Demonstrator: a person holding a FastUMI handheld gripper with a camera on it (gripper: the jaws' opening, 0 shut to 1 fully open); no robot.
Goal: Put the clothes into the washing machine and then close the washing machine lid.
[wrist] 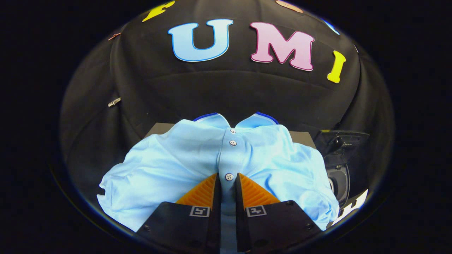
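Note:
A light blue polo shirt (176, 162) with white buttons and a dark-trimmed collar hangs spread out in front of me. Its button placket runs down between my two fingers. My gripper (228, 178) is shut on the shirt's placket, just below the lowest button, and both fingers press the cloth. Behind the shirt, a dark flat top of the washing machine (300, 137) peeks out on both sides of the collar. Off to the right of the shirt stands the machine's open lid (340, 151), dark, with a round window part below it. The shirt hides the machine's opening.
The black cloth wall (226, 91) rises close behind the machine. A small metal clip (114, 102) is pinned to the cloth at the left. A white-edged dark part (355, 206) shows low at the right, beside the lid.

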